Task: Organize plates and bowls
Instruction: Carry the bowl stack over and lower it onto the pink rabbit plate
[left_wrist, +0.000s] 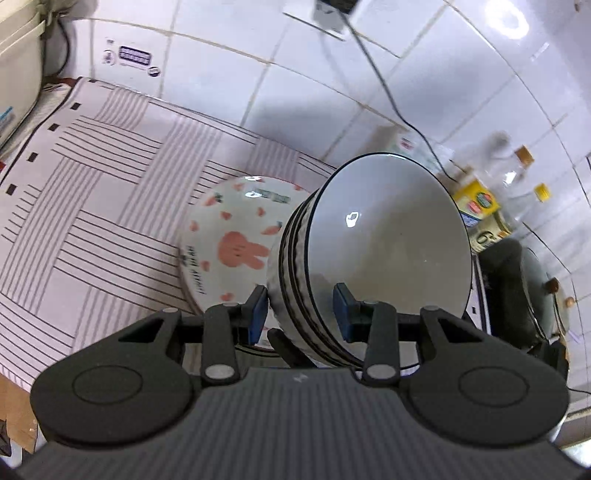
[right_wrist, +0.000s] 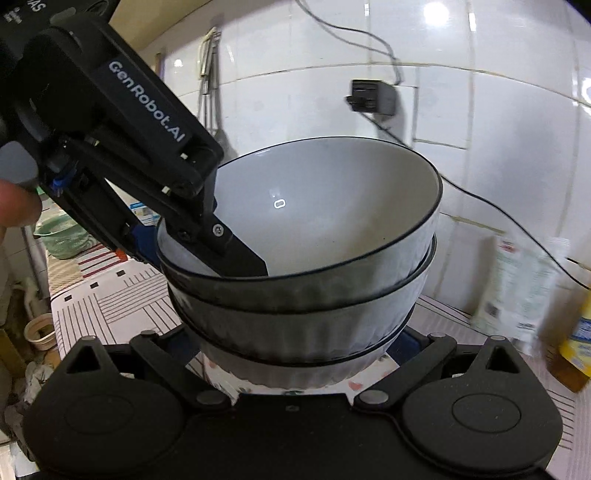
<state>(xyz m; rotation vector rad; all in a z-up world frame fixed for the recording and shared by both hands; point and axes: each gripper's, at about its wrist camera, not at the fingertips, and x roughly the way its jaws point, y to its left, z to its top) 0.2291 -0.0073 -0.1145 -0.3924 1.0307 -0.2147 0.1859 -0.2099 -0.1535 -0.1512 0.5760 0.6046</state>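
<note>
My left claw (left_wrist: 301, 312) is clamped on the near rim of the top bowl of a stack of grey bowls (left_wrist: 384, 251): one blue-padded finger (left_wrist: 343, 306) sits inside the bowl, the other (left_wrist: 258, 310) presses the ribbed outer wall. From my right wrist the same claw (right_wrist: 236, 254) comes in from the upper left, its dark inner finger lying down the inside wall of that top bowl (right_wrist: 325, 206).

The stack is three bowls nested, each with a thin black rim line and a ribbed outside. It appears tilted toward my left camera, so that I look straight into the pale, glossy inside of the top one.

My right claw (right_wrist: 295, 354) stands wide apart, one finger on each side of the lowest bowl of the stack. Its fingertips are hidden behind the bowl, and I cannot tell whether they touch it.

Just beside the stack, on its left in my left view, lies a white plate with a pink rabbit (left_wrist: 240, 240) and small hearts and carrots printed on it. The stack covers part of that plate, and whether it rests on it I cannot tell. Everything is over the desk, which is covered by a striped cloth (left_wrist: 92, 192) and runs back to a white tiled wall (left_wrist: 229, 74). Toward the desk's right end, near the wall, stand yellow-labelled bottles (left_wrist: 476, 199), blurred, and a dark cable (left_wrist: 373, 70) hangs down the tiles.
</note>
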